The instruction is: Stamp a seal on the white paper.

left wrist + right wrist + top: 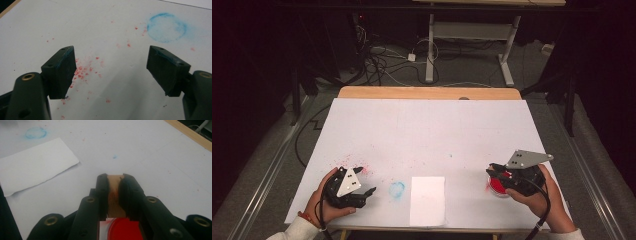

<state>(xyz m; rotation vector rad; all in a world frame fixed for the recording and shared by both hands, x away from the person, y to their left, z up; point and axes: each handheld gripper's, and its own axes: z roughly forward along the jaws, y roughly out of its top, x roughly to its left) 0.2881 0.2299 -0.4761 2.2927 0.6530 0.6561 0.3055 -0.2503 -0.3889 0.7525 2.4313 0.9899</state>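
A: The left claw (364,192) sat open and empty over red crumbs (82,71) on the surface (432,130).

B: The right claw (114,192) was clamped on a small wooden stamp (114,195) above the red ink pad (498,186), near the right edge. It looked light and stiff. Its long axis ran along the jaws, pointing away; the flat sides seemed the best hold.
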